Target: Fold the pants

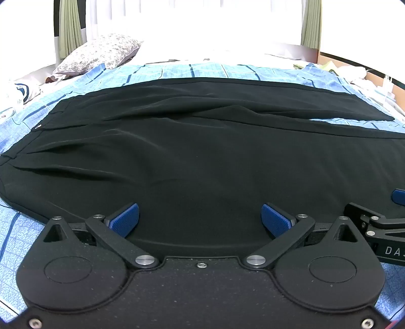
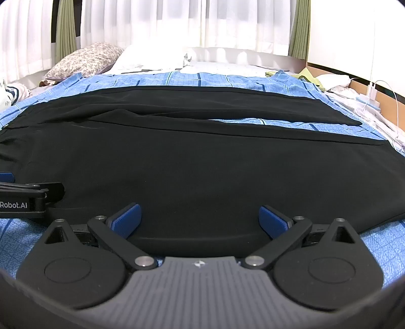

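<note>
Black pants (image 1: 202,151) lie spread flat across a blue checked bedsheet (image 1: 177,70), waistband to the left, legs running right with a strip of sheet between them. They also fill the right wrist view (image 2: 202,162). My left gripper (image 1: 200,219) is open at the near edge of the pants, its blue pads (image 1: 125,219) wide apart over the cloth. My right gripper (image 2: 200,220) is open the same way at the near edge, further right. Each gripper shows at the edge of the other's view: the right one (image 1: 374,222), the left one (image 2: 30,197).
A floral pillow (image 1: 98,53) lies at the far left of the bed. White curtains (image 2: 152,22) hang behind. A wooden bed frame (image 2: 389,111) with a white charger and cable (image 2: 372,91) runs along the right. Loose white and green clothes (image 2: 311,76) lie at the far right.
</note>
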